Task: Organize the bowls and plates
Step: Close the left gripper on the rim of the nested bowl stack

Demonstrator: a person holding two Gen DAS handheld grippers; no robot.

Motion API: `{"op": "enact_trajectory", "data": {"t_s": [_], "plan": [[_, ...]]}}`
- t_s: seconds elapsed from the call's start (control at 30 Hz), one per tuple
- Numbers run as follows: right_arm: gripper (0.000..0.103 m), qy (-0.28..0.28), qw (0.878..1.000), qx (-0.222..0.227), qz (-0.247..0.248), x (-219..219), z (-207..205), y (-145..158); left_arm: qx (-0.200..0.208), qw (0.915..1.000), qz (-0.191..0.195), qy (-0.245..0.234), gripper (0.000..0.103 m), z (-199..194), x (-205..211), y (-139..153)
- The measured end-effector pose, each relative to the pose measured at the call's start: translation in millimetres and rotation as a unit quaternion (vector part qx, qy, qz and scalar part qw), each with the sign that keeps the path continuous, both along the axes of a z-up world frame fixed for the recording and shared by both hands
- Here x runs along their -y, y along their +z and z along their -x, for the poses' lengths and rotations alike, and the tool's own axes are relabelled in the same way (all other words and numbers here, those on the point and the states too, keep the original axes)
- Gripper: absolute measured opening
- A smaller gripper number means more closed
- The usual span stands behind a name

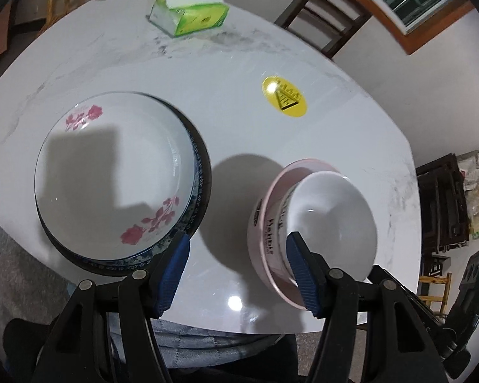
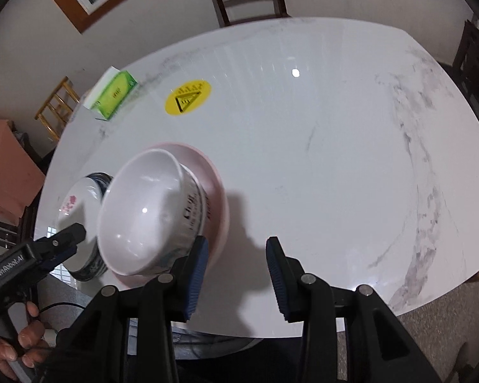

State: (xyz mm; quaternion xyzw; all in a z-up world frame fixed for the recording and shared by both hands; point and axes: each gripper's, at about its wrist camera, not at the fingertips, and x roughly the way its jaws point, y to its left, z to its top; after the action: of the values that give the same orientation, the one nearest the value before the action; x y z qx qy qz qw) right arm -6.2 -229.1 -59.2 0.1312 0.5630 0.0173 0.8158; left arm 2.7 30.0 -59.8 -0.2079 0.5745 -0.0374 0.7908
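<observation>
White ceramic bowl (image 1: 332, 220) seen nested in pink bowl (image 1: 265, 233), lower right of left wrist view, on white marble table (image 1: 226, 102). Rose-patterned white plate (image 1: 111, 175) stacked on dark-rimmed plates at left. Left gripper (image 1: 239, 255) held released, nothing clasped. Right gripper (image 2: 236, 271) likewise unclenched, empty, beside bowls.

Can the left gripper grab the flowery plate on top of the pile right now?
Probably yes. The left gripper is open with nothing between its pads, and the flowery plate lies uncovered on top of its stack, just beside the left finger. The white bowl stands apart on the other side.
</observation>
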Motion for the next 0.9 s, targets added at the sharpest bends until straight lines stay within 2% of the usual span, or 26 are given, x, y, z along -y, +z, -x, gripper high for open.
{"op": "enact_trajectory", "data": {"t_s": [0.13,0.23,0.53,0.67,0.8,0.9], "plan": [[0.038,0.002,1.0,-0.018,0.003,-1.2,-5.8,-7.1,-0.013,0.9997,-0.021,-0.001,0.057,-5.9,2.5,-6.1],[0.038,0.005,1.0,-0.03,-0.001,-3.5,-11.2,-11.1,-0.024,0.9994,-0.022,-0.011,0.054,-11.2,6.6,-11.9],[0.038,0.011,0.998,-0.054,0.021,-10.7,-25.7,-19.7,-0.047,0.9981,-0.03,-0.026,0.04,-25.7,15.9,-29.0],[0.038,0.013,0.998,-0.065,0.022,-12.6,-31.8,-28.9,-0.063,0.9975,-0.007,-0.033,0.028,-27.2,21.2,-38.6],[0.038,0.017,0.997,-0.064,0.033,-13.0,-34.2,-32.0,-0.055,0.9977,0.001,-0.038,0.019,-28.6,27.5,-36.7],[0.038,0.014,0.997,-0.065,0.026,-8.1,-38.1,-33.9,-0.05,0.9977,0.005,-0.045,0.008,-31.6,36.2,-35.3]]}}
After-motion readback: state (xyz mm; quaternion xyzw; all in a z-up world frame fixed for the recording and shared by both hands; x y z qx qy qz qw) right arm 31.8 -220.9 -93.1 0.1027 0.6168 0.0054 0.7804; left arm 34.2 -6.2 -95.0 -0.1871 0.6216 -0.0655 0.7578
